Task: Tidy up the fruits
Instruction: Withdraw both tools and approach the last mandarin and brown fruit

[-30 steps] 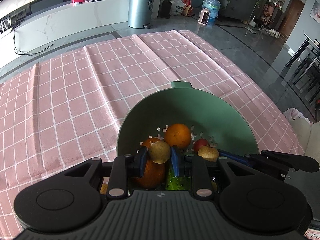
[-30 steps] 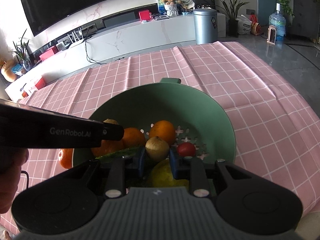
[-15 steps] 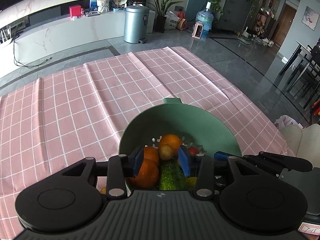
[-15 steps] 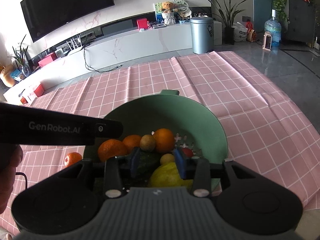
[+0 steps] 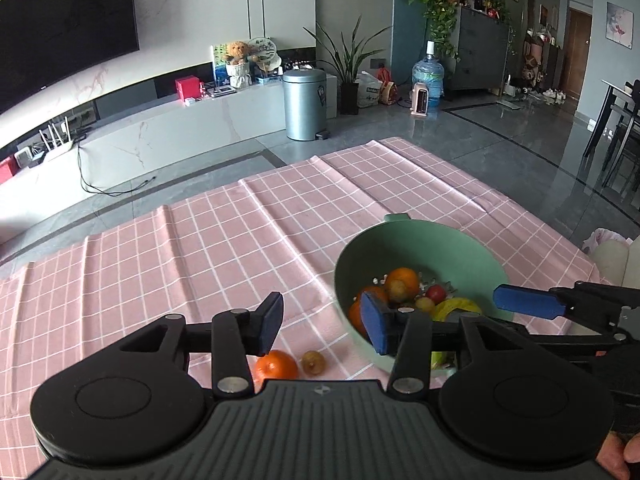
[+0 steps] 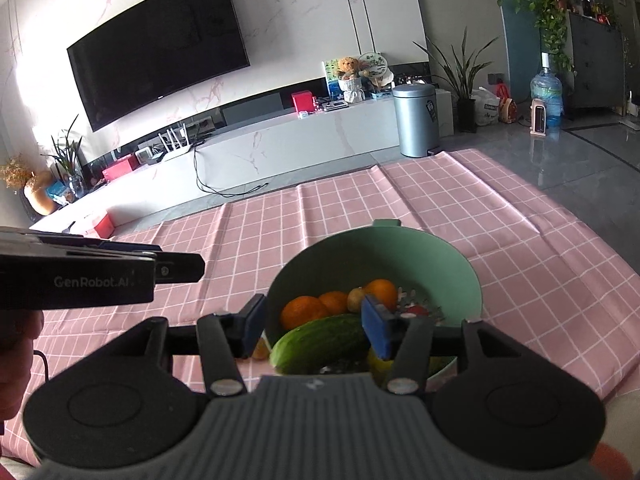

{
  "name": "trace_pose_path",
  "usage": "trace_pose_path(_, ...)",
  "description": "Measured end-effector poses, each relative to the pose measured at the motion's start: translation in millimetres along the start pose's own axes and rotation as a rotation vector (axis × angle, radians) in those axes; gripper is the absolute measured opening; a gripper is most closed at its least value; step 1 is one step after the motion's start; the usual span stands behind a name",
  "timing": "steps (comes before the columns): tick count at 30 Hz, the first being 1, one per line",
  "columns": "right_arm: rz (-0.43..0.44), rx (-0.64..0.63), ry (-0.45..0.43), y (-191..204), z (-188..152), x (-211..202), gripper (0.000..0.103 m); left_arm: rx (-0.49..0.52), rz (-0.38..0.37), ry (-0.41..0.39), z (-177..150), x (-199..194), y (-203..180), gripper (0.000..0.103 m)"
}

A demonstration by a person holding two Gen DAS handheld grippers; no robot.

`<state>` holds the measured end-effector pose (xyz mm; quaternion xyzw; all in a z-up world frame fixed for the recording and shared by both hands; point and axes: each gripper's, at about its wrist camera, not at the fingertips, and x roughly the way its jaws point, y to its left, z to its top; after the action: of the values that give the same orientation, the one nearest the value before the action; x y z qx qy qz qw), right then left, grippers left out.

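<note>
A green colander bowl (image 5: pixel 472 252) (image 6: pixel 440 256) sits on the pink checked cloth and holds oranges (image 5: pixel 403 277), a small brown fruit (image 5: pixel 397 289), a red fruit (image 5: pixel 435 292), a yellow fruit (image 5: pixel 456 307) and a cucumber (image 6: pixel 320 342). My left gripper (image 5: pixel 322 326) is open and empty, raised left of the bowl. Below it an orange (image 5: pixel 276 365) and a small brown fruit (image 5: pixel 313 361) lie on the cloth. My right gripper (image 6: pixel 314 328) is open and empty, raised over the bowl's near rim. The left gripper also shows in the right wrist view (image 6: pixel 176 267).
The pink checked tablecloth (image 5: pixel 200 248) covers the table, with its far edge towards the floor and its right edge near a chair. A grey bin (image 5: pixel 305 104), a white TV bench (image 6: pixel 280 136) and plants stand far behind.
Both grippers opened, let go of the small brown fruits into the bowl and lifted away. The left gripper moved left, so the bowl now sits to its right.
</note>
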<state>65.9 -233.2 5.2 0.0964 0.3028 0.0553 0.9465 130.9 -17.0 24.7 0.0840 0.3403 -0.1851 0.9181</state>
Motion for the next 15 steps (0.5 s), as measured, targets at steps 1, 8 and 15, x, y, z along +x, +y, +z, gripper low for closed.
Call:
trace_pose_path(1,0.005,-0.010,-0.005,5,-3,-3,0.050,0.008,0.015,-0.004,-5,-4,3,0.054)
trace_pose_path(8,0.058,-0.085,-0.019,44,-32,-20,0.050,0.021,0.048,0.002,-35,-17,23,0.054)
trace_pose_path(15,0.077,-0.169,0.046,70,-66,-12,0.048,0.045,0.077,0.000,-55,-16,34,0.054)
